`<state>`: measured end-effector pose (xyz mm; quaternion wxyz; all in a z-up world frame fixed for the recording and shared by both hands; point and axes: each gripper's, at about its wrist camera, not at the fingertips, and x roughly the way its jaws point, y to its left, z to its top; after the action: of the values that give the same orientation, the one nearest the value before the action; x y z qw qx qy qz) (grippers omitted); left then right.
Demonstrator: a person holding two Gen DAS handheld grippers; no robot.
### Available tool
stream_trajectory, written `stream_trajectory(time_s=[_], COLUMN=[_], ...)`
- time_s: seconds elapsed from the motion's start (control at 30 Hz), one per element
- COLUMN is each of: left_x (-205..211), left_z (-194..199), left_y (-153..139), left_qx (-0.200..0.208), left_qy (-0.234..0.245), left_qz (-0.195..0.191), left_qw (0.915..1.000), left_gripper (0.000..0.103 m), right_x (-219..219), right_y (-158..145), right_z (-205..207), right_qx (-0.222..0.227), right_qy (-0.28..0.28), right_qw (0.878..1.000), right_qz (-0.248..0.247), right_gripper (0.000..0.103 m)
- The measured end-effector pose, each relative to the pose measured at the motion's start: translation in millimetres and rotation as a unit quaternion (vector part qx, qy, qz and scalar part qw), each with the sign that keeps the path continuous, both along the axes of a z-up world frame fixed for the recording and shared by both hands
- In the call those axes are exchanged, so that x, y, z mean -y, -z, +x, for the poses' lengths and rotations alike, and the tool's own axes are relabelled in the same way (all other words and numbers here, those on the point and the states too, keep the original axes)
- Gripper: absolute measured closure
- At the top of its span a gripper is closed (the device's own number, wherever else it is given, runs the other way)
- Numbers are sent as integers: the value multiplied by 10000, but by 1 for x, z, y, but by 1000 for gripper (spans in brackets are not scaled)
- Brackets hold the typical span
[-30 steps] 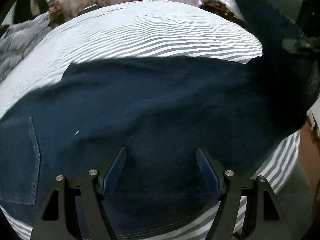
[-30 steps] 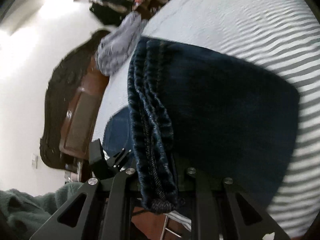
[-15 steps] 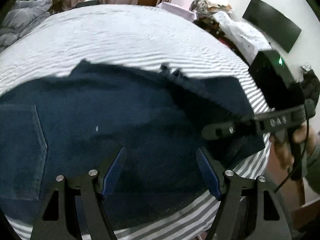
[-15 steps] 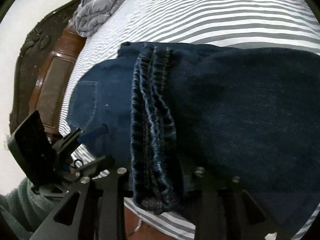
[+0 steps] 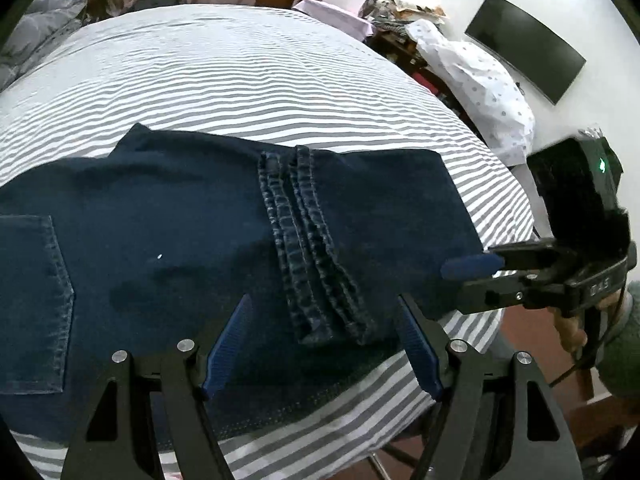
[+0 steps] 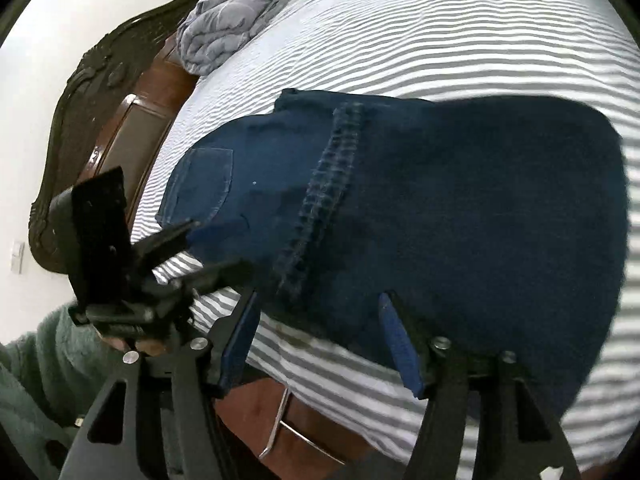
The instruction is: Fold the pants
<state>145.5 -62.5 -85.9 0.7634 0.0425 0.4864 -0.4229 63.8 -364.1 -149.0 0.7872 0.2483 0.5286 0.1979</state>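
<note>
Both grippers empty: right gripper [image 6: 320, 340] jaws just opened, releasing hems onto folded jeans [image 5: 240, 232]; left gripper [image 5: 320, 344] spread, clear.

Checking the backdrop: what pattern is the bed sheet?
Grey and white stripes on the bed sheet, clearest in the left wrist view.

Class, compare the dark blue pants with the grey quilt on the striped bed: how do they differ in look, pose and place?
The pants are dark blue denim; the quilt is pale grey and padded. The pants lie folded flat, hems on top; the quilt is bunched in a heap. The pants sit near the bed's near edge; the quilt lies by the headboard. Both rest on the striped sheet.
</note>
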Motion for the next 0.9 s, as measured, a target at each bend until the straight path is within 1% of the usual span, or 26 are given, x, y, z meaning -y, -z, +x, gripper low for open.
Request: stream_trajectory(time_s=[0.07,0.1,0.13,0.17,0.27,0.33,0.4,0.53,0.6,0.63,0.67,0.7,0.73,0.77,0.87,0.9], left_x=[3,5,7,8,16,22,32,45,48,50,51,50,49,46,40,40], left_z=[0,0,1,2,8,9,11,13,8,4,-1,-5,-5,-4,3,3], left_y=[-1,2,6,13,28,34,43,46,45,45,45,45,47,48,50,50], left_qx=[5,-6,-115,-305,-699,-790,-981,-908,-793,-727,-630,-520,-492,-517,-794,-802], left_qy=[64,77,93,80,-23,-28,-101,-265,-293,-254,-194,-187,-207,-230,-430,-454], left_qz=[-15,45,52,24,25,34,106,191,193,187,202,273,309,269,88,88], left_qw=[10000,10000,9999,9995,9975,9969,9951,9953,9962,9969,9976,9981,9981,9980,9959,9957], left_gripper=[29,28,28,28,28,28,28,27,27,34,48,53,57,59,62,63], right_x=[9,13,16,17,18,18,15,13,11,11,9,8,6,6,3,3], right_y=[3,6,8,10,19,24,27,26,28,29,31,32,33,34,38,38], right_z=[-14,-21,-26,-30,-41,-45,-43,-42,-43,-44,-44,-44,-43,-43,-43,-43], right_qx=[-66,-93,-110,-130,-237,-289,-302,-257,-250,-257,-278,-289,-296,-298,-310,-314], right_qy=[168,292,420,484,588,576,570,538,496,486,482,480,462,443,406,413], right_qw=[9998,9995,9990,9986,9978,9977,9977,9979,9981,9980,9979,9979,9980,9981,9981,9980], right_qz=[25,95,120,139,194,218,225,242,269,307,322,316,311,309,340,350], right_gripper=[43,43,43,43,43,43,43,43,43,43,43,43,43,43,43,43])
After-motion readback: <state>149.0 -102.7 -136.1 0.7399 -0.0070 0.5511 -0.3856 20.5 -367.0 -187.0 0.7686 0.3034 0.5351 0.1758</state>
